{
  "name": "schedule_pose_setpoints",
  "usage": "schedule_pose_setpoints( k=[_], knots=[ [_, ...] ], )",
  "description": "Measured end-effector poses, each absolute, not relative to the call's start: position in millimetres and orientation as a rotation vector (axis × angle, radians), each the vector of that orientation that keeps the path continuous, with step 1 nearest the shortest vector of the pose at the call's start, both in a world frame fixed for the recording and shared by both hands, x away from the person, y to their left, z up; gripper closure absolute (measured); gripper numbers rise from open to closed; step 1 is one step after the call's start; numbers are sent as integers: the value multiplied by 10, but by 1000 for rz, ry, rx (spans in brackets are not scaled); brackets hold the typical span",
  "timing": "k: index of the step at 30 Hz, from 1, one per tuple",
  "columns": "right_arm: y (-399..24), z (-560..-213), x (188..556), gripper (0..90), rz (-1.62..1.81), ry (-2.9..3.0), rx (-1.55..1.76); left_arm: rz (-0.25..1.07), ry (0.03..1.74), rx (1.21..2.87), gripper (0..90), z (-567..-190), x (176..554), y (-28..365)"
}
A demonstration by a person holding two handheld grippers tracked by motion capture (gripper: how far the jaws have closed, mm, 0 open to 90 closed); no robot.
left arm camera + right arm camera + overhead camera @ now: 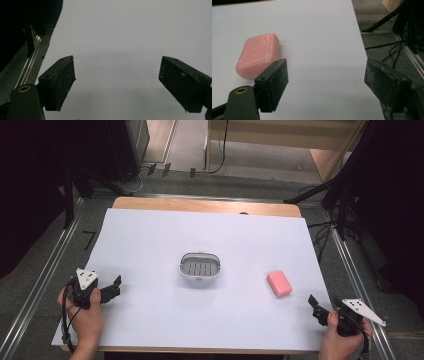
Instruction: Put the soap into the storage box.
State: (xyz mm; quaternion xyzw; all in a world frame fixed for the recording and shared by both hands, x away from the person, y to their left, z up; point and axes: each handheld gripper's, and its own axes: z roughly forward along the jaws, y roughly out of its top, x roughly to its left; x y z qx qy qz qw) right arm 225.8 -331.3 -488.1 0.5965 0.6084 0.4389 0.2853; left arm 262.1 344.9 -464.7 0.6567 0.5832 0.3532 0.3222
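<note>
Soap dish (200,268), white and oval with a slotted floor, sits at the middle of the white sheet (150,245) before us, well apart from both our hands. To its right lies the pink soap bar (279,283), just ahead of our right gripper (316,307), whose jaws stand wide and empty. Our left gripper (114,287) hovers near the sheet's left edge, jaws likewise wide apart, holding nothing.

Oval white slotted soap dish (200,268) at the middle of the white-covered wooden table (150,235), pink rectangular soap bar (279,283) to its right, apart, left gripper (111,289) near the front left corner, right gripper (315,306) front right, just short of the bar.
</note>
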Motion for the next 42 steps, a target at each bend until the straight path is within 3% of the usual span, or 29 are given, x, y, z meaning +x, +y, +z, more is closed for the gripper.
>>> schedule_pose_setpoints(
  k=[6,9,21,26,42],
  knots=[
    [-3270,-4874,2275,193,1120,1639,1598,929,1529,1729,143,-4646,2618,3445],
    [-3258,-4860,2269,136,1126,1649,1566,933,1527,1731,143,-4647,2617,3443],
    [-2955,-4654,2440,129,1026,1970,1522,954,1510,1739,146,-4647,2603,3427],
    [-2767,-4661,2587,5,855,2139,1496,946,1506,1734,146,-4647,2603,3433],
    [-2582,-4628,2837,0,625,2361,1500,943,1507,1736,146,-4646,2605,3434]
  ],
)
